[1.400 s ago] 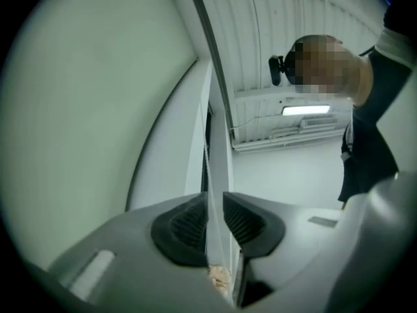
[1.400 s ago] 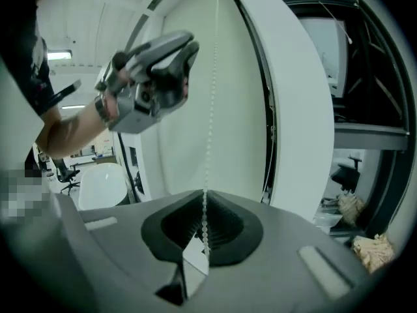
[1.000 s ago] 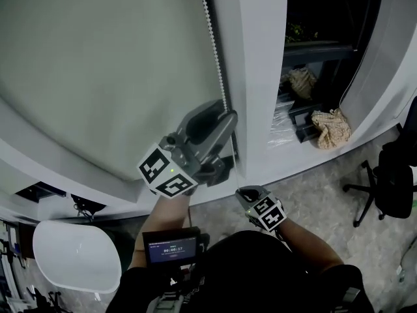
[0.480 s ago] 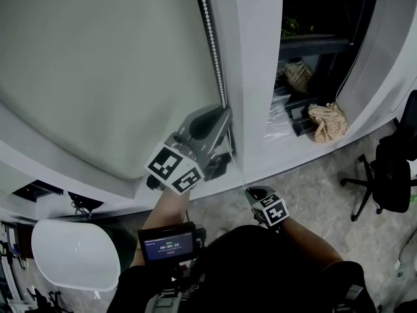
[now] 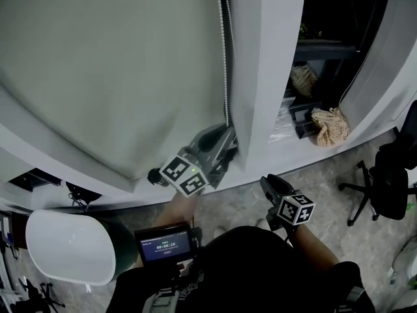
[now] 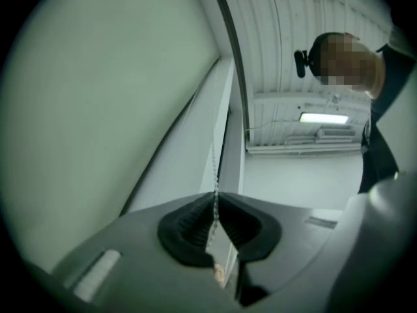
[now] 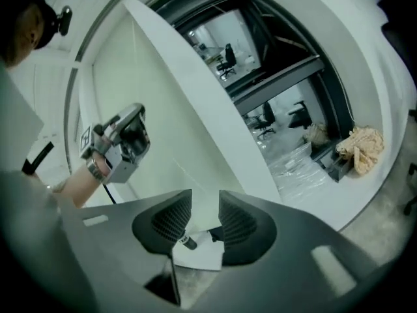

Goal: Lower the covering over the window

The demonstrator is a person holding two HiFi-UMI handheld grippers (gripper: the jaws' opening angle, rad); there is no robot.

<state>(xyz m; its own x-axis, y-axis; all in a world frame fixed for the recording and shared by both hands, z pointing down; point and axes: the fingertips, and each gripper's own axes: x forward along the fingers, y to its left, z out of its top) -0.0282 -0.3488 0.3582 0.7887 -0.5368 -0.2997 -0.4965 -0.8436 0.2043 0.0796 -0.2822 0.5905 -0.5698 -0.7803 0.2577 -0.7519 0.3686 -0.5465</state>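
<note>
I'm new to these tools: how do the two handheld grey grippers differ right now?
On the left grey gripper the jaws have just closed on the white bead chain; on the right grey gripper they have just opened, with nothing between them. The left one reaches up beside the pale roller blind; the right one sits lower, clear of the chain. Both have black ribbed pads and a marker cube.
</note>
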